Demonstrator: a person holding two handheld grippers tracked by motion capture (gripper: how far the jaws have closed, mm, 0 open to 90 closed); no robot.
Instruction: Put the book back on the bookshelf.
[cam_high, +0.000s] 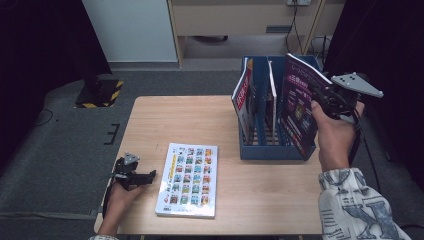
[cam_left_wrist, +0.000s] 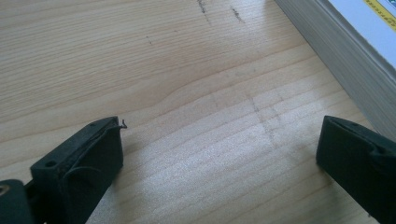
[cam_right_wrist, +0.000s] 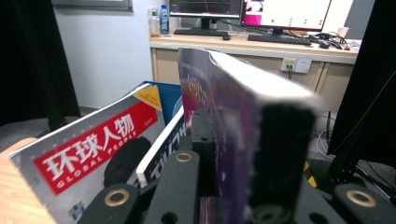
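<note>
So the table (cam_high: 150, 115) has the blue rack (cam_high: 272, 145) at its far right, my right gripper (cam_high: 320, 97) is clamped on a purple magazine (cam_high: 300, 112) in the rack's rightmost slot, and my left gripper (cam_high: 149, 176) sits spread apart, holding nothing, way off by the book (cam_high: 189, 179).

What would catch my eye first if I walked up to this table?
Probably the purple magazine, pinched upright in the right gripper at the right end of the blue file rack. Next, the colourful book lying flat near the table's front edge, with the left gripper open beside it.
</note>
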